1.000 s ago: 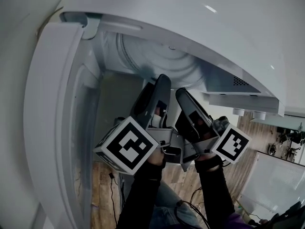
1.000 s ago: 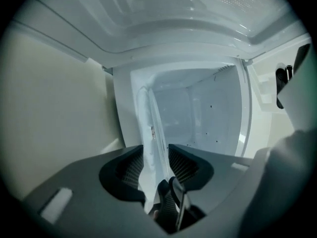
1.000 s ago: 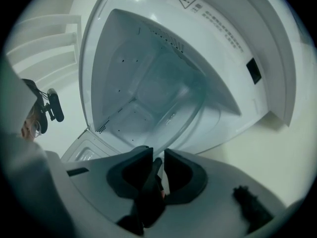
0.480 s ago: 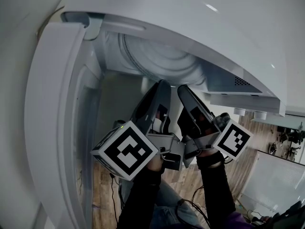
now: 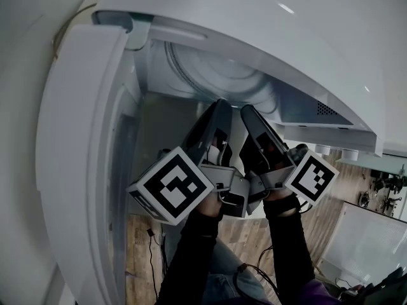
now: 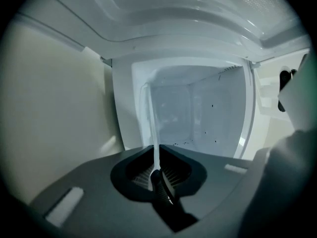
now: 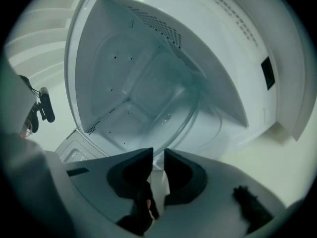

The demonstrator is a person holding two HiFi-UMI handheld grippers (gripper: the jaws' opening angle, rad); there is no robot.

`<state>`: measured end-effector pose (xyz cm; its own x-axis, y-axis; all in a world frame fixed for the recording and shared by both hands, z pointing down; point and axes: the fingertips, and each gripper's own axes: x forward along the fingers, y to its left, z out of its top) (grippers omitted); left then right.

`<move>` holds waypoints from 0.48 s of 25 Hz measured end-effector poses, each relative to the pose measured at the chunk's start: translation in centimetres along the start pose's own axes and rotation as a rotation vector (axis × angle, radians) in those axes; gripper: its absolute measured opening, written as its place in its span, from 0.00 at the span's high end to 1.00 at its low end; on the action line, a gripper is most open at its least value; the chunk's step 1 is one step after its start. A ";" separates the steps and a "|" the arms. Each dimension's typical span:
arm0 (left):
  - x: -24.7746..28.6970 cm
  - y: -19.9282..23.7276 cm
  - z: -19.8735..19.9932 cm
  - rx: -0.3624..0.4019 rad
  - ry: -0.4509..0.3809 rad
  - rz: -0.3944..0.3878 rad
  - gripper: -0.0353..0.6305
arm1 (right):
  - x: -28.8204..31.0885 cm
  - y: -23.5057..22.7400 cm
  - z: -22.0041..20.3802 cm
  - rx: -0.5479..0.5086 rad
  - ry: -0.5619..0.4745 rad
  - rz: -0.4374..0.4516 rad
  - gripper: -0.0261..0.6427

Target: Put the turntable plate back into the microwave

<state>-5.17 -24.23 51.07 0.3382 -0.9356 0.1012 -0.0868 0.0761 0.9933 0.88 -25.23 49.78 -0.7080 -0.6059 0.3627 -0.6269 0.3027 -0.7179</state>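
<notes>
The microwave (image 5: 273, 37) fills the head view from 10 to 3 o'clock, with its door (image 5: 76, 164) swung wide at 9 o'clock. The glass plate (image 5: 216, 75) hangs at the cavity mouth at 12 o'clock, just beyond both tools. As far as I can tell it is not yet resting on the floor inside. To seat it well, I judge both hands should carry it level and straight in, clear of the door frame, and lower it centred before letting go. The left gripper (image 6: 156, 171) has just been closing and its nearly shut jaws now pinch the plate's thin rim. The right gripper (image 7: 157, 162) is clamped on the rim too, with only a narrow gap between its jaws.
</notes>
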 end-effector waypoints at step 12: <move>0.3 0.6 0.1 0.000 0.006 0.016 0.89 | 0.3 -0.4 -0.2 -0.022 0.010 -0.035 0.86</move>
<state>-5.18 -24.46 51.68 0.3420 -0.9324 0.1172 -0.0920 0.0909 0.9916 0.86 -25.35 50.29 -0.6889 -0.6091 0.3929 -0.6578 0.2976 -0.6919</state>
